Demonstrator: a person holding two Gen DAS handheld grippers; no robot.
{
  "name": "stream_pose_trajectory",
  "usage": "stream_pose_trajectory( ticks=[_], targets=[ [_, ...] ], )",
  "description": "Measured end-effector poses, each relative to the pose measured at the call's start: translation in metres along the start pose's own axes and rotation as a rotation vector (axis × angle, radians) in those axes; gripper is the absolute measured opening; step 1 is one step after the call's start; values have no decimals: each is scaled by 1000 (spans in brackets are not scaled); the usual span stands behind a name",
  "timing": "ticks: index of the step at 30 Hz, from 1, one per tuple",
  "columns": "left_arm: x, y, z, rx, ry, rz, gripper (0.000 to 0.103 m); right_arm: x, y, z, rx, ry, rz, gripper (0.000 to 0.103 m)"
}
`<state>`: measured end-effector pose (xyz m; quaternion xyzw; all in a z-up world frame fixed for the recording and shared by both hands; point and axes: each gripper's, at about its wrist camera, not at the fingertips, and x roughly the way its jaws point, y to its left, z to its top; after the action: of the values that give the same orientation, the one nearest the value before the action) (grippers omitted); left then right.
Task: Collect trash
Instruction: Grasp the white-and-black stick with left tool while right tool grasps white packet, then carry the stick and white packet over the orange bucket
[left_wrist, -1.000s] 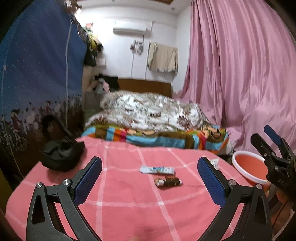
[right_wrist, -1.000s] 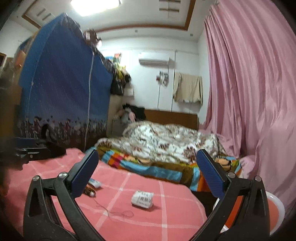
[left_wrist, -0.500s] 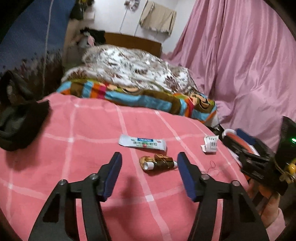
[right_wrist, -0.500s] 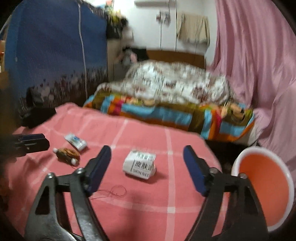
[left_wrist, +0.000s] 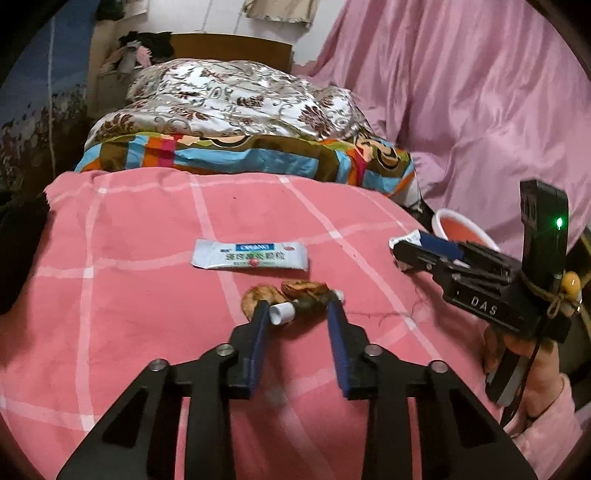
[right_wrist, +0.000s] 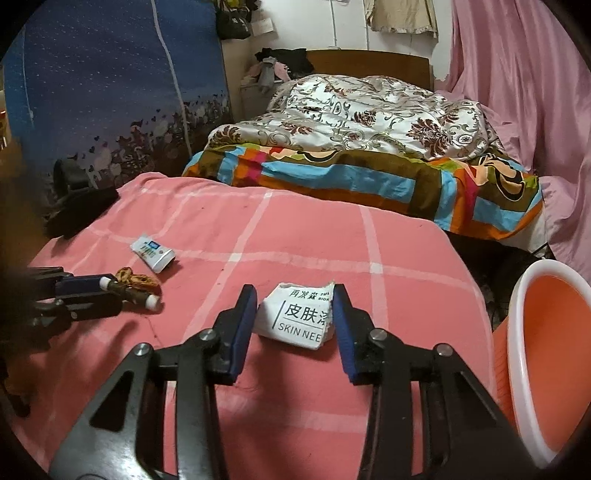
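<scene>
On a surface draped in a pink checked cloth (left_wrist: 122, 229), the left gripper (left_wrist: 297, 314) points down at a brown crumpled wrapper with a small white tube end (left_wrist: 295, 297), and its fingers (left_wrist: 258, 332) have just been closing; they now straddle that piece of trash, the left one against the white tube end, while whether the right one touches the wrapper cannot be told. Just beyond it lies a flat white and blue sachet (left_wrist: 251, 255), apart from the fingers and nothing over it. The right gripper (right_wrist: 295, 314) is lowered over a crumpled white packet printed with "SKIN" (right_wrist: 299, 317); its fingers (right_wrist: 242, 321) have also just been closing and sit at both sides of the packet, the right one at the packet's torn edge, the left one with a thin gap visible. In the left wrist view a hand (left_wrist: 524, 354) in a pink sleeve holds that right gripper. An orange basin with a white rim (right_wrist: 517, 332) stands off the right edge of the cloth, beside the right gripper and lower than the surface. A thin dark thread (left_wrist: 388, 314) lies on the cloth between the two pieces of trash. A dark bundle of fabric (right_wrist: 81, 210) sits at the far left corner, well apart from everything. Behind are a bed with a striped blanket (right_wrist: 332, 177) and a floral quilt (right_wrist: 369, 110), and a pink curtain (left_wrist: 461, 92) to the right.
</scene>
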<state>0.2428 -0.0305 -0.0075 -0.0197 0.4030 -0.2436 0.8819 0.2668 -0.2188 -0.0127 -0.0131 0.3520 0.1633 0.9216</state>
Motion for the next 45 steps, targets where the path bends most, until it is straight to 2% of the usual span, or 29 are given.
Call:
stream_pose_trajectory(
  ticks=[12, 19, 21, 23, 30, 35, 38, 45],
  targets=[
    [10, -30, -12, 137, 41, 13, 19, -21, -2, -11, 1, -18, 18, 48],
    [21, -31, -9, 137, 70, 29, 19, -28, -3, -18, 6, -21, 21, 48],
    [22, -33, -8, 145, 73, 57, 8, -31, -4, -20, 6, -21, 24, 48],
    [23, -33, -8, 144, 75, 67, 8, -34, -3, -22, 4, -23, 29, 48],
    [9, -38, -19, 104, 73, 22, 8, -60, 4, -33, -17, -89, 46, 48],
    [-16, -52, -31, 81, 4, -13, 8, -89, 1, -38, -19, -191, 33, 48],
    [-33, -65, -34, 95, -76, -11, 8, -107, -3, -40, -15, -271, 28, 48],
    [-61, -94, -18, 116, -228, -43, 8, -155, -14, -43, -3, -478, -5, 48]
  ],
)
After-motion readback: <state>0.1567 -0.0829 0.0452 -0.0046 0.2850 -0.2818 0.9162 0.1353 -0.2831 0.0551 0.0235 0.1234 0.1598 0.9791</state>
